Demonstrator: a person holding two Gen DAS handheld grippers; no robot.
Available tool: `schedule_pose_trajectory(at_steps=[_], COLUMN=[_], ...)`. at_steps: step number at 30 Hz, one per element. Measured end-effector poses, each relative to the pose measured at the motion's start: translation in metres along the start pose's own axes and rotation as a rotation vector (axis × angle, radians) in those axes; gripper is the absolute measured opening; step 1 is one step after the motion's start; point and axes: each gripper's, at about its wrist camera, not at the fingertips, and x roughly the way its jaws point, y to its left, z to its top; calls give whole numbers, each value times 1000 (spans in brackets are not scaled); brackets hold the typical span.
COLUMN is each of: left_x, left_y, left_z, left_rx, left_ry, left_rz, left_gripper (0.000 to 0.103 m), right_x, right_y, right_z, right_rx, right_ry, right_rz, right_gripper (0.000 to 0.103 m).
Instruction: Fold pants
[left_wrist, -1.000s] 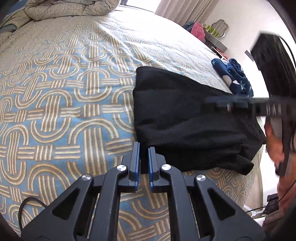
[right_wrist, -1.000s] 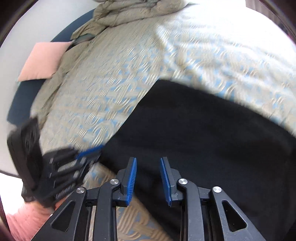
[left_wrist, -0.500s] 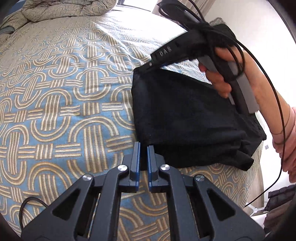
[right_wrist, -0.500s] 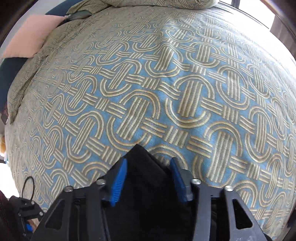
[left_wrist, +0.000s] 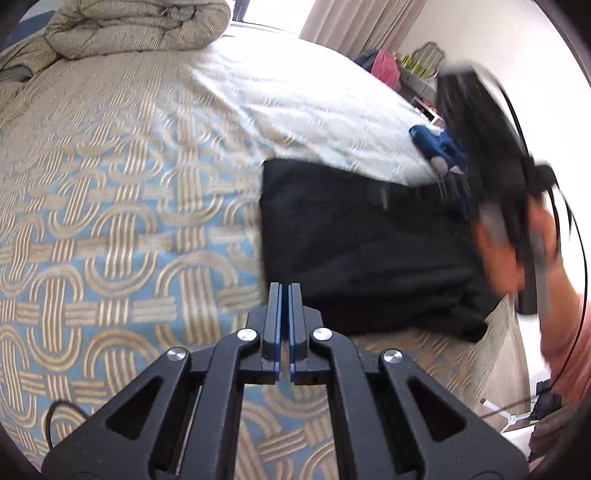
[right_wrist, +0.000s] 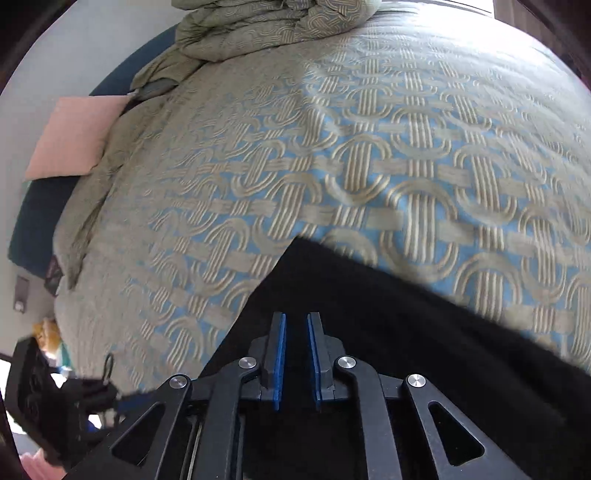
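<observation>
The black pants (left_wrist: 362, 243) lie folded into a compact rectangle on the patterned bedspread (left_wrist: 110, 206), near the bed's right edge. My left gripper (left_wrist: 284, 291) is shut and empty, its tips just off the pants' near-left corner. My right gripper (right_wrist: 295, 325) hovers above the pants (right_wrist: 369, 332) with its jaws a little apart and nothing between them. In the left wrist view the right gripper (left_wrist: 491, 177) shows blurred at the far right, held in a hand. The left gripper (right_wrist: 62, 402) shows blurred at the lower left of the right wrist view.
A bunched duvet (left_wrist: 136, 29) lies at the head of the bed. A pink pillow (right_wrist: 74, 136) sits at the bed's left side. Blue slippers (left_wrist: 439, 147) lie beyond the pants. A shelf with coloured items (left_wrist: 406, 70) stands by the wall, beside curtains.
My right gripper has drawn back from the pants' far corner to above their near part and narrowed its jaws. My left gripper has stayed shut at the near-left corner.
</observation>
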Motion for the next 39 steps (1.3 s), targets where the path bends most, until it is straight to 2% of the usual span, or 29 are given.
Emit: schedule_pose_trajectory(at_steps=[3, 5, 7, 8, 10, 11, 14, 17, 19, 20, 22, 24, 26, 29, 30, 32, 33, 35, 37, 39], left_x=[12, 31, 51, 61, 55, 51, 37, 31, 32, 35, 44, 58, 73, 97, 103, 101, 99, 94, 91, 90], left_y=[-18, -29, -33, -34, -39, -41, -48, -63, -80, -89, -110, -126, -140, -155, -158, -164, -168, -173, -174, -173], left_z=[16, 15, 5, -5, -20, -20, -17, -9, -2, 2, 3, 7, 8, 2, -3, -12, -17, -23, -22, -17], left_rx=[34, 61, 95, 115, 133, 119, 72, 97, 125, 141, 190, 231, 247, 242, 237, 250, 286, 329, 337, 302], left_ry=[1, 48, 107, 137, 92, 109, 120, 96, 92, 93, 101, 119, 138, 212, 236, 216, 214, 213, 221, 237], left_rz=[-33, -39, 22, 60, 94, 96, 85, 95, 71, 62, 60, 56, 38, 3, -1, 6, 6, 12, 10, -4], left_gripper=[13, 16, 16, 16, 18, 18, 18, 20, 41, 46, 48, 48, 48, 48, 48, 48, 48, 48, 48, 48], right_x=[6, 8, -5, -11, -23, -34, -71, -98, -107, -108, -109, -109, -108, -114, -111, -101, -96, -74, -76, -81], right_y=[-1, -16, -28, -35, -46, -52, -68, -101, -121, -129, -139, -143, -142, -137, -135, -136, -138, -136, -131, -129], right_z=[-59, -97, -122, -134, -152, -160, -171, -183, -196, -200, -211, -217, -212, -197, -191, -182, -183, -187, -195, -203], right_rx=[87, 163, 255, 322, 404, 417, 421, 511, 572, 595, 633, 659, 657, 604, 591, 594, 596, 580, 534, 534], right_ry=[59, 53, -18, -11, -7, -29, -131, -207, -227, -229, -239, -258, -277, -330, -327, -293, -264, -156, -206, -189], right_rz=[61, 77, 131, 158, 163, 128, -6, -46, -64, -69, -49, 9, 59, 82, 88, 116, 124, 95, 90, 96], right_gripper=[16, 16, 16, 16, 16, 16, 17, 21, 21, 21, 21, 21, 21, 22, 24, 29, 37, 39, 39, 39])
